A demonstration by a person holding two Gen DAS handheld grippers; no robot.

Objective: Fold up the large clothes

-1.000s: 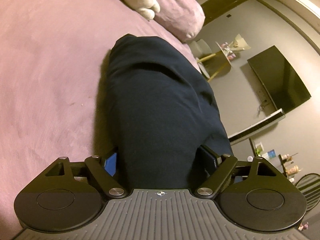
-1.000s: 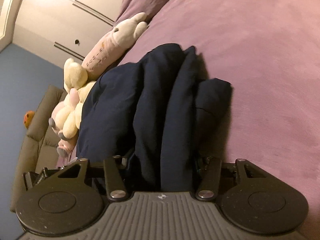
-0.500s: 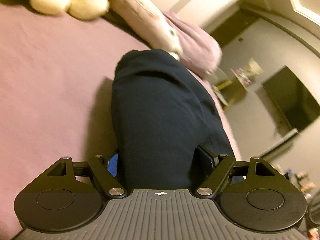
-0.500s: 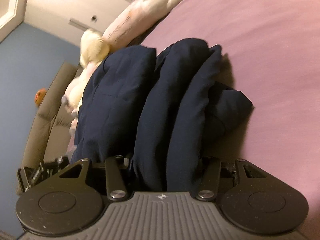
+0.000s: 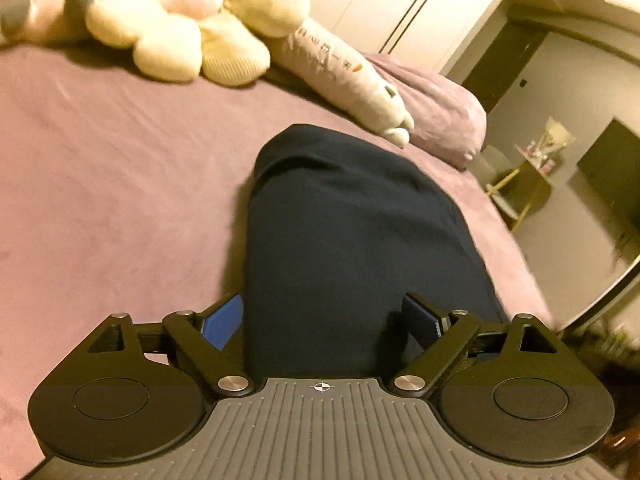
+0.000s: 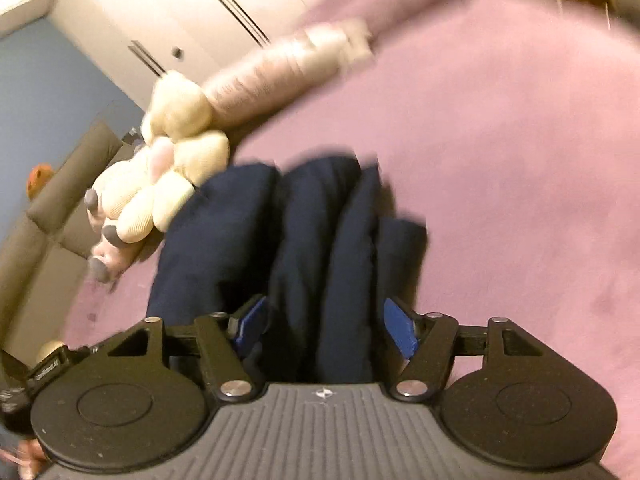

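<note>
A folded dark navy garment (image 5: 344, 248) lies on the purple bed (image 5: 112, 208). My left gripper (image 5: 320, 316) is shut on its near end, the blue pads (image 5: 224, 320) pressing thick cloth from both sides. In the right wrist view the same garment (image 6: 320, 264) shows as several stacked folds. My right gripper (image 6: 324, 320) is shut on those folds, blue pads (image 6: 400, 328) on either side. The fingertips are hidden in the cloth in both views.
Cream and pink plush toys (image 5: 176, 28) and a long plush bolster (image 5: 344, 68) lie at the head of the bed, with a purple pillow (image 5: 440, 108). A brown sofa (image 6: 52, 216) stands beside the bed. A chair and small table (image 5: 516, 184) stand past the bed edge.
Both grippers have swung with the garment held, so the plush toys and wardrobe have come into view. The folded bundle looks further off and the right view is blurred by motion.
</note>
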